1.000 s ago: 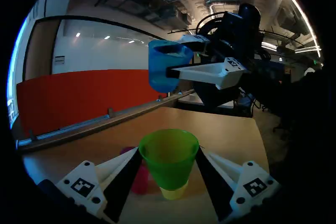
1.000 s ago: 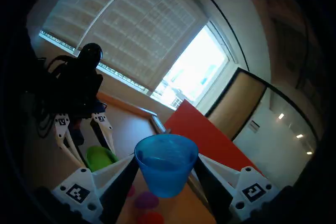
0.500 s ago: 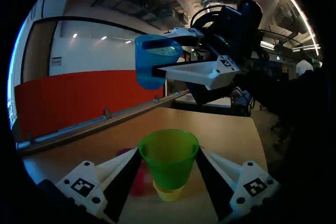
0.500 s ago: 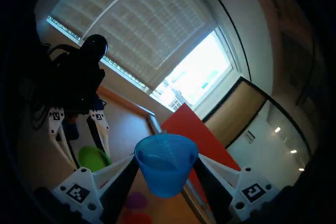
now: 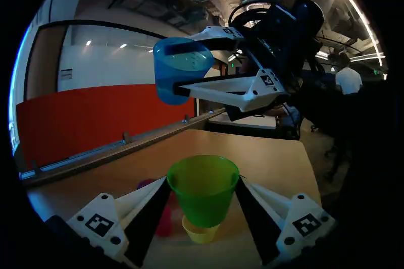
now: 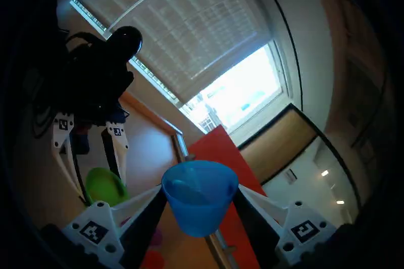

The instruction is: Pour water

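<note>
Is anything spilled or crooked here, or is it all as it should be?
Only the blue cup, held high in the right gripper, leans sideways with water inside. Nothing looks spilled; the green cup sits upright.

Two hand-held grippers [image 5: 202,182], at least four cups [image 5: 203,196], one table [image 5: 272,163]

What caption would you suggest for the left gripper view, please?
Left gripper holds a green cup over the table; the right gripper holds a blue cup higher up.

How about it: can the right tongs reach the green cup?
Probably yes: the right tongs hold the blue cup up above the green cup in the left tongs, with open air between them.
</note>
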Demonstrator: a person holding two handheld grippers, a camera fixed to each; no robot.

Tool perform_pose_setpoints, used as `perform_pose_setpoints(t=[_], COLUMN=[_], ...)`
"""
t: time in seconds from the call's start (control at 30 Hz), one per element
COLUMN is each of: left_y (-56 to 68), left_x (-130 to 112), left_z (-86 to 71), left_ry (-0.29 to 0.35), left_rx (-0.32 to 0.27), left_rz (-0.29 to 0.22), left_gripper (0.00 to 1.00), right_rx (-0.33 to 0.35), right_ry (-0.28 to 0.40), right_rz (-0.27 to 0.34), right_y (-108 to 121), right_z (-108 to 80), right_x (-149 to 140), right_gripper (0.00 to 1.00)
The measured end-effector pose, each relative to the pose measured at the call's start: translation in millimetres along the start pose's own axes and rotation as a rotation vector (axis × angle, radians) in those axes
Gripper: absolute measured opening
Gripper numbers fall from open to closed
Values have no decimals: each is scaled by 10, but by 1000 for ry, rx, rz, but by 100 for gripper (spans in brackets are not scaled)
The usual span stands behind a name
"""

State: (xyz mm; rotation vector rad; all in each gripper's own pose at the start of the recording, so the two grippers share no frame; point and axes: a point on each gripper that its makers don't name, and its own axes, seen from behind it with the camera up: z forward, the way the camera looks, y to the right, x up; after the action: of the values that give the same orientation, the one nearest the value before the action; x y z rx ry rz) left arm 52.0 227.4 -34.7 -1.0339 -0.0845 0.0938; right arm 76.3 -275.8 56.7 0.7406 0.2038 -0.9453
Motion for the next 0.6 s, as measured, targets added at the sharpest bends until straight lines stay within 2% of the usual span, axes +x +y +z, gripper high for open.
perform_pose_setpoints(t=[0.6], left_y=[-3], left_x=[8], left_z=[23], left_ry=[0], left_rx=[4], left_rz=[14], left_gripper=[87], right_rx=[-11], right_ry=[-32], right_rz=[-127], right_y=[22], right_z=[40], right_x=[-47], right_gripper=[89])
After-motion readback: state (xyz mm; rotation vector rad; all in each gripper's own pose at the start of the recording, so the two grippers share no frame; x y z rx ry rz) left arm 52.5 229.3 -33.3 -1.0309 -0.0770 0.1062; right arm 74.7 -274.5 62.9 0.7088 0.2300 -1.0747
